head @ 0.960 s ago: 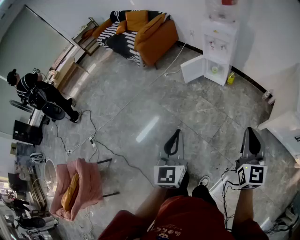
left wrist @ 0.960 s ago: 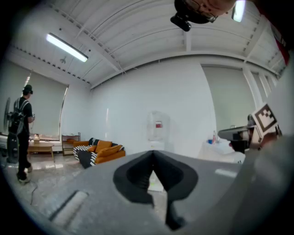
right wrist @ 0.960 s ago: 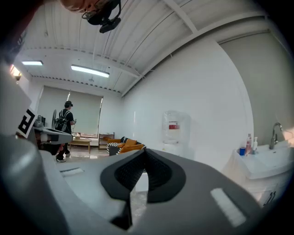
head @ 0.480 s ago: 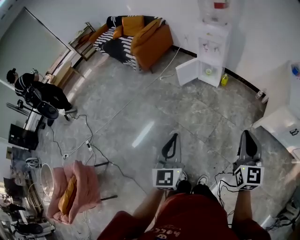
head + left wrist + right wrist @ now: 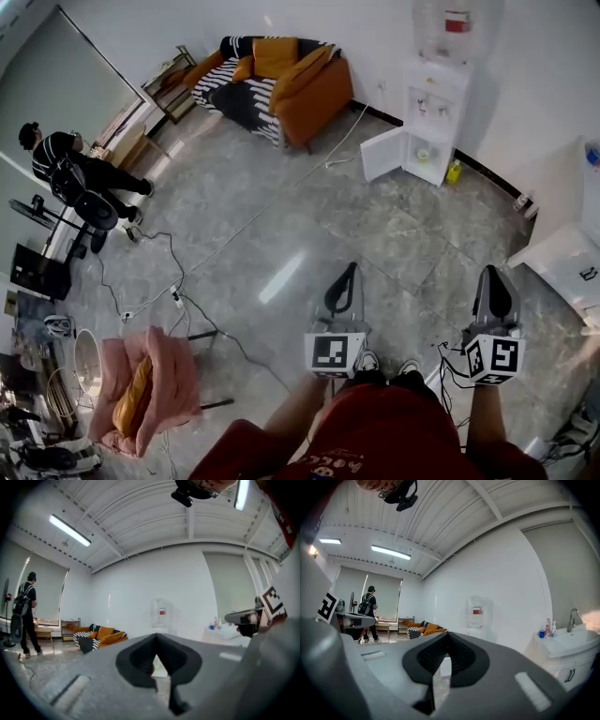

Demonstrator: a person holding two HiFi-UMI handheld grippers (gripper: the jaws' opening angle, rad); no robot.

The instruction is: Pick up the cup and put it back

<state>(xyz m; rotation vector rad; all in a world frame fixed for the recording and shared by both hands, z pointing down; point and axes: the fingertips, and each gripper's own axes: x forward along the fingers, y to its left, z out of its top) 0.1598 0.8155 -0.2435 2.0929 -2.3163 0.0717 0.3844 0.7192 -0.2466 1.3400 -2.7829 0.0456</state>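
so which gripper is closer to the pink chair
Left. The left gripper is up and to the right of the pink chair in the head view; the right gripper is farther right again, beyond the left one.

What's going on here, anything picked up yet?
Not yet. A person stands on the grey floor with a gripper in each hand. The left gripper and right gripper both have their jaws together with nothing between them. They point toward the water dispenser at the far wall, whose lower door hangs open. No cup can be clearly made out. A second person stands far off to the left.
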